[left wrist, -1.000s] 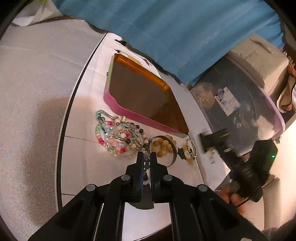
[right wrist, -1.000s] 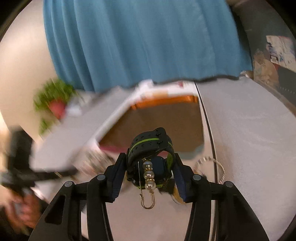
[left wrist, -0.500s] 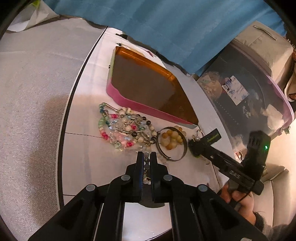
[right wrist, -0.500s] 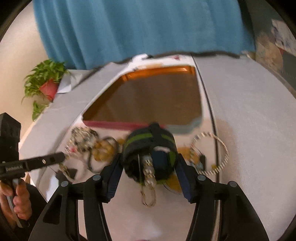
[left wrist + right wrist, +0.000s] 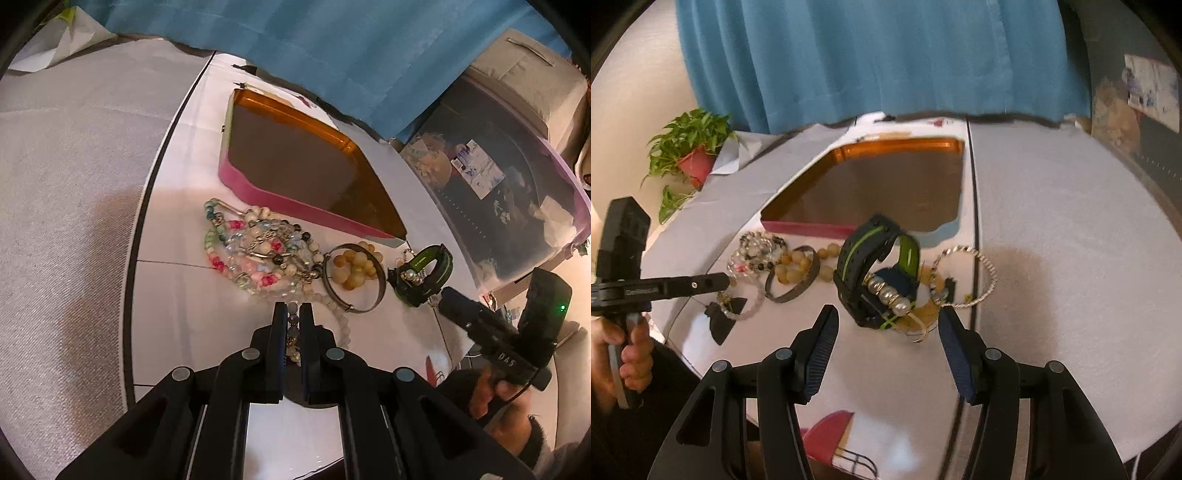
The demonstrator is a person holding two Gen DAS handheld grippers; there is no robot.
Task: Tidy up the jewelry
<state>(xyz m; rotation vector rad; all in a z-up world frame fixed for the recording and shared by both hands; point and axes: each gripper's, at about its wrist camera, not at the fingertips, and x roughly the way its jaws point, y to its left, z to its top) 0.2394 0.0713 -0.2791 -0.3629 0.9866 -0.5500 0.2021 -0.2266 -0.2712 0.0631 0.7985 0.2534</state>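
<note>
A pink-and-orange tray (image 5: 251, 190) (image 5: 901, 146) lies empty on the white table. In front of it lies a pile of bead bracelets (image 5: 255, 254) (image 5: 759, 251), a metal bangle (image 5: 352, 280) (image 5: 792, 277) around amber beads, and a black-and-green watch (image 5: 424, 277) (image 5: 866, 266) with a pearl earring (image 5: 890, 293) leaning on it. My left gripper (image 5: 293, 314) (image 5: 726, 282) is shut on a pale bead strand (image 5: 341, 325) trailing from the pile. My right gripper (image 5: 886, 326) is open just behind the watch, which rests on the table.
A silver twisted hoop (image 5: 988, 266) lies right of the watch. Grey cloth (image 5: 62, 184) (image 5: 1071, 240) flanks the white strip. A blue curtain (image 5: 879, 55) hangs behind, a potted plant (image 5: 690, 147) stands at the far left, and a clear storage bin (image 5: 517, 184) sits right of the table.
My right gripper came down to the table, opened and let go of the watch with the pearl earring. My left gripper stayed shut on the bead strand and shifted slightly back.
</note>
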